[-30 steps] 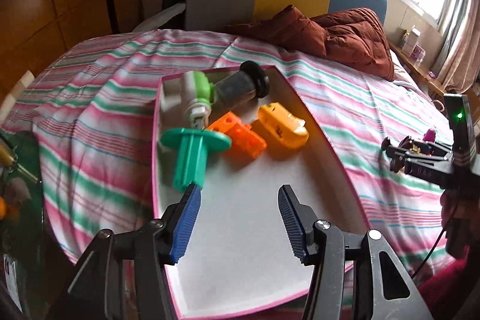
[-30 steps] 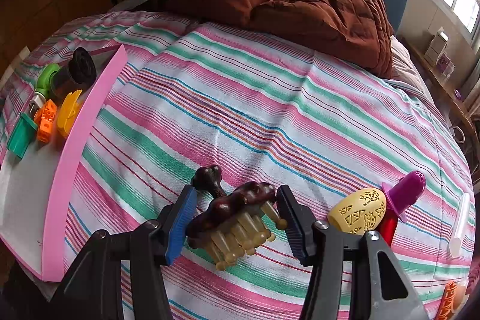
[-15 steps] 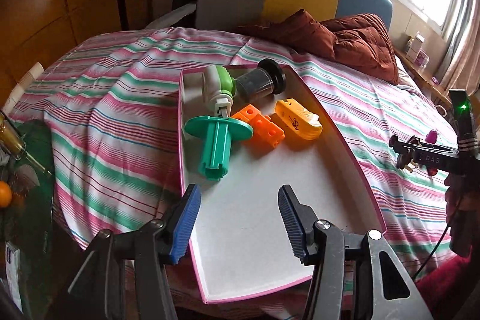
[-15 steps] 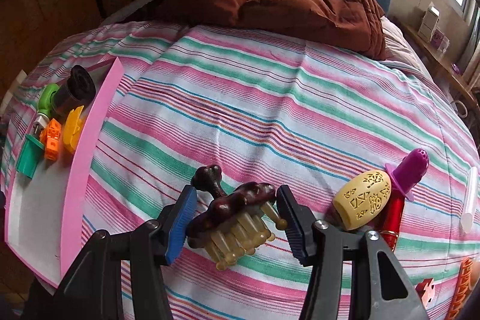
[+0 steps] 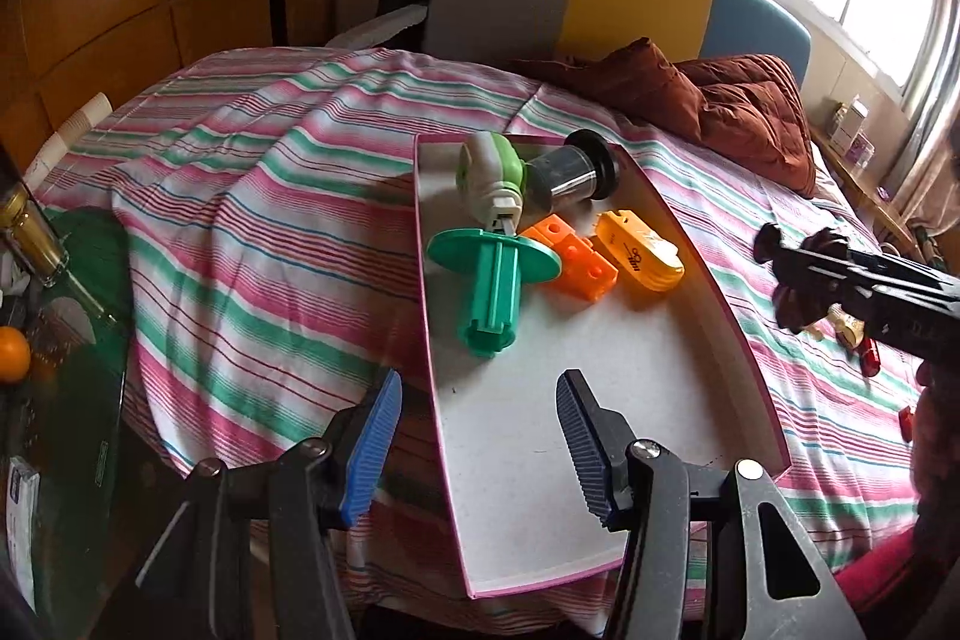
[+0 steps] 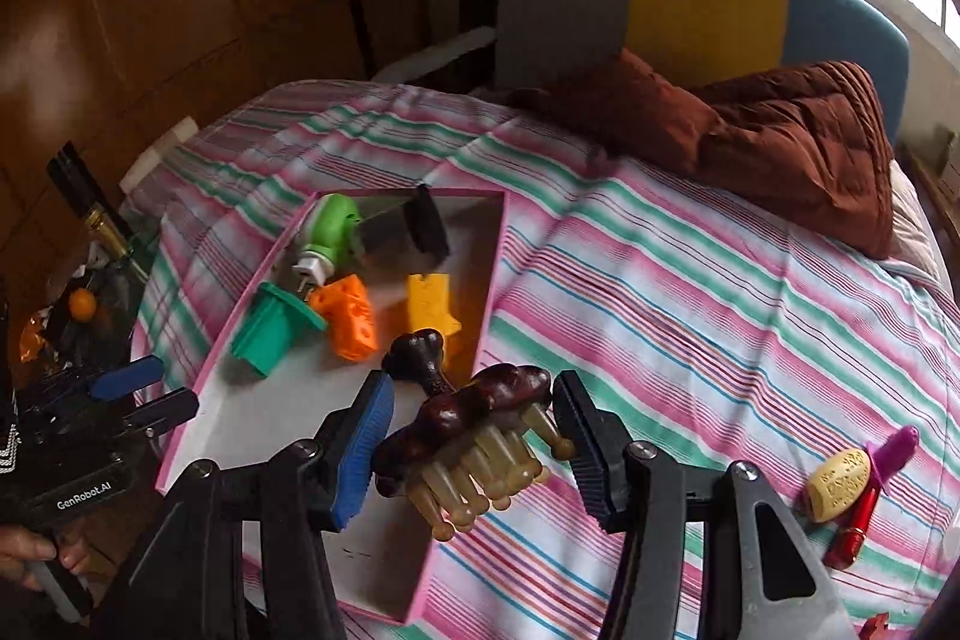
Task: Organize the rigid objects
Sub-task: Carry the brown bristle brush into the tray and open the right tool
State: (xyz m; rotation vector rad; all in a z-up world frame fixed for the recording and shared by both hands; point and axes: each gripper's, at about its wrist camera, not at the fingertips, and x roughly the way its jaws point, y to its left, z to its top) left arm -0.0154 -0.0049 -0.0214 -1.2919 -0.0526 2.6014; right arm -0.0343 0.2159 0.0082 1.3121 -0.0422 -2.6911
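My right gripper (image 6: 474, 445) is shut on a dark brown massage brush (image 6: 480, 403) with tan bristles. It hangs in the air over the right rim of the pink-edged white tray (image 6: 288, 412). In the left wrist view the right gripper (image 5: 804, 274) comes in from the right, beside the tray (image 5: 570, 400). My left gripper (image 5: 477, 448) stands open and empty above the tray's near left edge. At the tray's far end lie a green spool (image 5: 498, 280), an orange block (image 5: 570, 262), a yellow piece (image 5: 639, 250), a green-and-white part (image 5: 492, 172) and a black-capped cylinder (image 5: 570, 172).
The tray rests on a bed with a striped sheet (image 6: 690, 316). A yellow patterned egg shape (image 6: 837, 478) and a pink-and-red lipstick (image 6: 882, 466) lie on the sheet at the right. A brown quilt (image 6: 780, 148) is bunched at the headboard. A glass side table (image 5: 66, 340) with an orange stands left.
My right gripper has lifted the brush off the sheet and carried it left, up to the tray. My left gripper has drifted left, so the tray sits further right in its view.
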